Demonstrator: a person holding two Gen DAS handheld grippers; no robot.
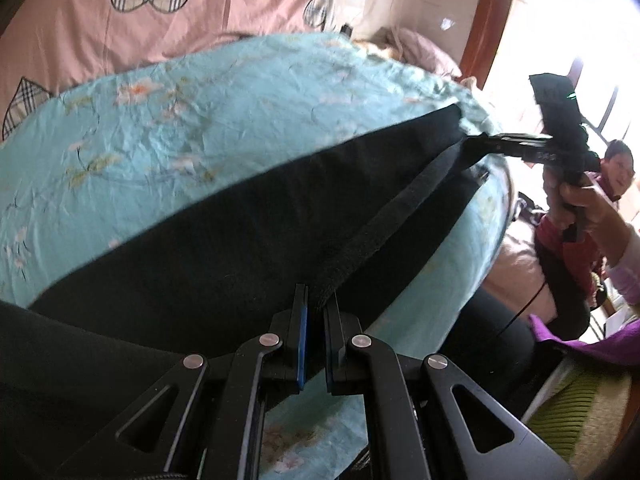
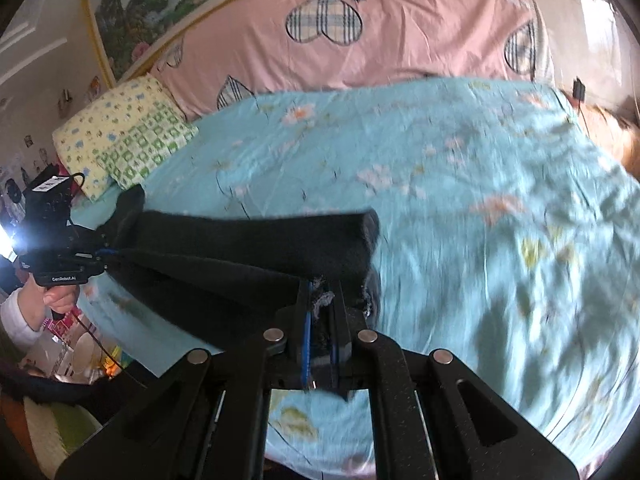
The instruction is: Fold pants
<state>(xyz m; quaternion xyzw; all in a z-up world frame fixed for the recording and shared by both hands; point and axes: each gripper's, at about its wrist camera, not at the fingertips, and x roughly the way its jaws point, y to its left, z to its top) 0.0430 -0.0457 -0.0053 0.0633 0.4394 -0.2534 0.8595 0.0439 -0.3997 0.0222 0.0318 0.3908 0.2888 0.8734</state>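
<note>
Pants: the soft black pants (image 1: 224, 240) lie stretched over the light blue flowery bed sheet (image 1: 168, 120).
Left gripper (image 1: 316, 312): pinching one pants edge.
Right gripper (image 2: 322, 300): pinching the other end.

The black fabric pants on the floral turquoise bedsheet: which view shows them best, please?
The left wrist view: the black fabric pants stretch across it from the left gripper to the right gripper. The right wrist view shows them blurred, bunched and partly hidden.

The pants (image 1: 224, 240) are cut off at the lower left edge; the bedsheet (image 2: 500, 240) is blurred.
</note>
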